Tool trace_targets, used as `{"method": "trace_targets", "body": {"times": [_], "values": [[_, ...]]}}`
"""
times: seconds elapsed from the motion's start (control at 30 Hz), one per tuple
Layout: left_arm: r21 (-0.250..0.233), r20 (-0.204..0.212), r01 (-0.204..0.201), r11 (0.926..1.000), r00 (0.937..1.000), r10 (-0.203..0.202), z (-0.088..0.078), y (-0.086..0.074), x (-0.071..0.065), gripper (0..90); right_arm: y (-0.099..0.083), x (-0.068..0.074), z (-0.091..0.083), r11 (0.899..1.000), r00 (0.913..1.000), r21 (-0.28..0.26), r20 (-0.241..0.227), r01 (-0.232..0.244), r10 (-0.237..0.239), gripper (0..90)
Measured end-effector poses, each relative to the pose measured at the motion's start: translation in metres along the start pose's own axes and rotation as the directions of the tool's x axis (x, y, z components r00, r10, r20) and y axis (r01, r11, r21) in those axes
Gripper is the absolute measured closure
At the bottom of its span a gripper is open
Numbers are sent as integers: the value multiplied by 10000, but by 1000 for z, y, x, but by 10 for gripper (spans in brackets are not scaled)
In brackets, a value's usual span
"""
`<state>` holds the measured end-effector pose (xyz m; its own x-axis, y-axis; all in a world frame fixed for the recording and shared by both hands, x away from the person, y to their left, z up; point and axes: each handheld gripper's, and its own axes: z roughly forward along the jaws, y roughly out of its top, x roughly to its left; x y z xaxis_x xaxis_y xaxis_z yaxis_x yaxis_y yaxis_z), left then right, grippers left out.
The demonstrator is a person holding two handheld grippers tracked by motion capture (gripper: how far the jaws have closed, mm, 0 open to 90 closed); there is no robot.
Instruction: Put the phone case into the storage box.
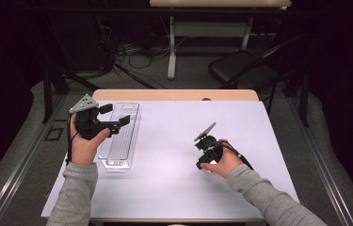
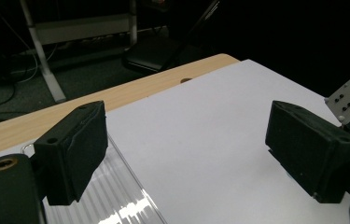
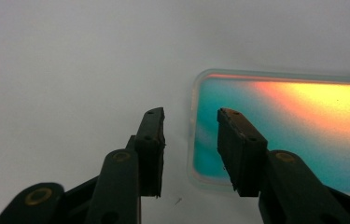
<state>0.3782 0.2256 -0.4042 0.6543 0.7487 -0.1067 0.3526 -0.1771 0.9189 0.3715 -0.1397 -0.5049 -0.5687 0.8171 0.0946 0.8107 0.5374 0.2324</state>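
Note:
My left gripper [image 1: 115, 114] is held up over the far end of a clear ribbed plastic tray [image 1: 120, 141], its jaws wide apart with nothing between them; the left gripper view has the same open gripper [image 2: 189, 140] above the tray [image 2: 116, 200]. My right gripper [image 1: 204, 160] points down at the white table cover [image 1: 174, 188]. In the right gripper view a flat clear-rimmed case [image 3: 284, 121] with an orange and teal sheen lies on the surface. The right gripper [image 3: 191, 126] straddles the case's near rounded edge with a gap on both sides, so it is open.
The table's wooden far edge [image 1: 174, 95] runs behind the white cover. Beyond it stand a black folding chair [image 1: 244, 68] and another table's white leg [image 1: 172, 47], with cables on the floor. The tray lies lengthwise near the left edge of the cover.

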Motion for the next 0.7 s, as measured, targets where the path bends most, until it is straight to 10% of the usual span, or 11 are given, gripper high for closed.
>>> {"method": "trace_targets", "body": {"times": [0.07,0.7], "values": [[-13,-9,22,10000,10000,-22,0,0,0,133,-2,1,6,9973,9999,-730,-72,-112,107,667],[49,-41,76,10000,10000,-76,1,-2,1,135,-10,2,18,9998,9997,7,-90,-219,219,746]]}}
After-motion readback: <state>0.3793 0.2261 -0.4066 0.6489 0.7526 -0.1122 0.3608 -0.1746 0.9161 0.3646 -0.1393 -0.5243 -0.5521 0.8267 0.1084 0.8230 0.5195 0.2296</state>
